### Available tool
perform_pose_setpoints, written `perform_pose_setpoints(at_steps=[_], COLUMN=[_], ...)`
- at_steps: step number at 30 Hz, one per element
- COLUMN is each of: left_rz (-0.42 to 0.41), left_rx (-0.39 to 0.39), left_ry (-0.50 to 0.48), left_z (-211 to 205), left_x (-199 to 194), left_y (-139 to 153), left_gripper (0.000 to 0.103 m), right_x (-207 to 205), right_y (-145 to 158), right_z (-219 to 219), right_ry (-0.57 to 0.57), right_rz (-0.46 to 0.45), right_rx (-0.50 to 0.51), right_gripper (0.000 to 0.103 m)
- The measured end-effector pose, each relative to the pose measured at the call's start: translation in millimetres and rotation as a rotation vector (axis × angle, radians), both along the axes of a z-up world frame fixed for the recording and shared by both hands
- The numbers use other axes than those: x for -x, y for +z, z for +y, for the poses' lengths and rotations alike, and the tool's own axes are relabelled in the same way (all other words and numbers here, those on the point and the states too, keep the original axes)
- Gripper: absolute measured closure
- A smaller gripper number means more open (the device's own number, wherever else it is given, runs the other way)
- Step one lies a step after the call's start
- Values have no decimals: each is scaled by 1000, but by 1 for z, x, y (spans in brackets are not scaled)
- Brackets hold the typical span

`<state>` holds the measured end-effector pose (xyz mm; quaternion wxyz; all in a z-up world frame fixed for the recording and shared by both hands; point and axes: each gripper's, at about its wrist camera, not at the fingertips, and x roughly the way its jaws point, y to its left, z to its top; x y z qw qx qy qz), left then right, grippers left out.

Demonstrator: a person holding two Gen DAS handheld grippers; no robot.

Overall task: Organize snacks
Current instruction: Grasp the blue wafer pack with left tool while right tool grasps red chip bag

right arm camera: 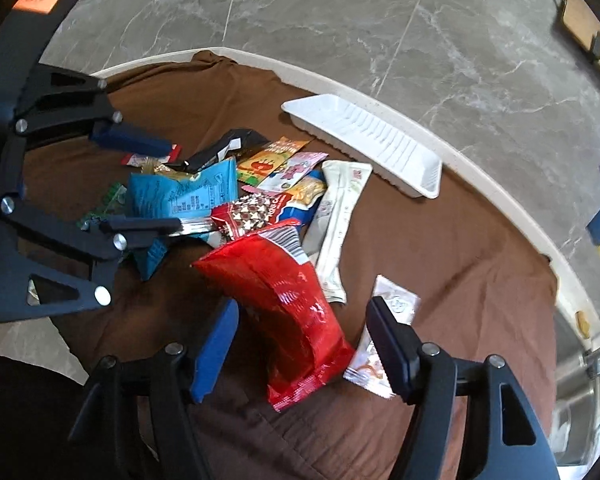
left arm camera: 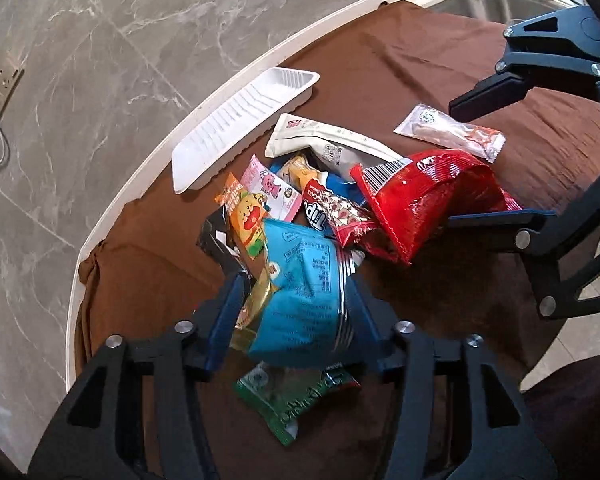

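A pile of snack packets lies on a brown cloth (left arm camera: 420,64). My left gripper (left arm camera: 296,284) is shut on a light blue snack bag (left arm camera: 300,292), lifted a little over the pile; it also shows in the right wrist view (right arm camera: 180,196). My right gripper (right arm camera: 304,316) is open, its fingers either side of a red snack bag (right arm camera: 288,312), which also shows in the left wrist view (left arm camera: 428,196). A white empty tray (left arm camera: 240,120) lies at the cloth's far edge, also seen in the right wrist view (right arm camera: 372,144).
A long white packet (left arm camera: 328,140), a clear sausage packet (left arm camera: 452,130), a green packet (left arm camera: 292,404) and several small colourful packets lie around the pile. A steel sink (left arm camera: 496,0) is at the far right. A power strip (left arm camera: 0,84) lies on the marble floor.
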<state>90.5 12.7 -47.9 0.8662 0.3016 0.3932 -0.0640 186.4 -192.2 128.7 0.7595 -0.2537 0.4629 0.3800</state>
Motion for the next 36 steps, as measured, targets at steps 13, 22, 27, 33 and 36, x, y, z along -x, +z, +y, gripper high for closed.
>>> perform_pose_setpoints(at_steps=[13, 22, 27, 33, 36], left_rz=[48, 130, 221, 230, 234], left_rx=[29, 120, 306, 387, 449], left_ry=[-64, -27, 35, 93, 126], left_z=[3, 23, 44, 50, 54], left_x=[-13, -28, -39, -32, -26], left_y=[-16, -26, -20, -3, 10], left_gripper=[50, 63, 70, 71, 71], right_x=[-8, -17, -27, -40, -45], right_y=[-15, -16, -11, -1, 4], right_z=[7, 0, -15, -41, -57], right_ry=[5, -27, -104, -200, -243], right_rz=[75, 157, 251, 389, 463], right_rx=[30, -41, -144, -292, -372], right_gripper=[49, 81, 83, 83, 83])
